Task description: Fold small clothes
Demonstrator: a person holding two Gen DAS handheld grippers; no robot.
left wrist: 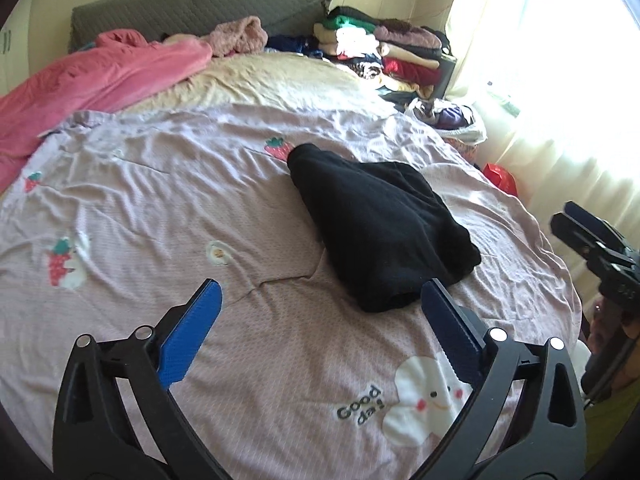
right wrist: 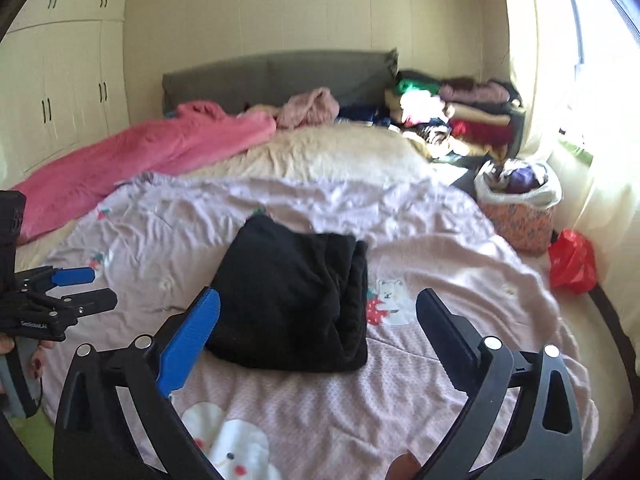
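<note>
A black garment [left wrist: 380,228] lies folded into a compact bundle on the pink printed bedcover [left wrist: 160,208]; it also shows in the right wrist view [right wrist: 292,296]. My left gripper [left wrist: 320,292] is open and empty, just short of the bundle's near edge. My right gripper [right wrist: 318,300] is open and empty, its fingers either side of the bundle's near edge, above it. The right gripper also shows at the right edge of the left wrist view [left wrist: 592,240]. The left gripper shows at the left edge of the right wrist view [right wrist: 80,292].
A pink blanket [left wrist: 92,80] and a beige quilt [left wrist: 260,80] lie toward the headboard. A stack of folded clothes [left wrist: 384,48] sits at the far right corner. A basket of clothes [right wrist: 520,204] and a red bag [right wrist: 572,260] stand beside the bed by the curtain.
</note>
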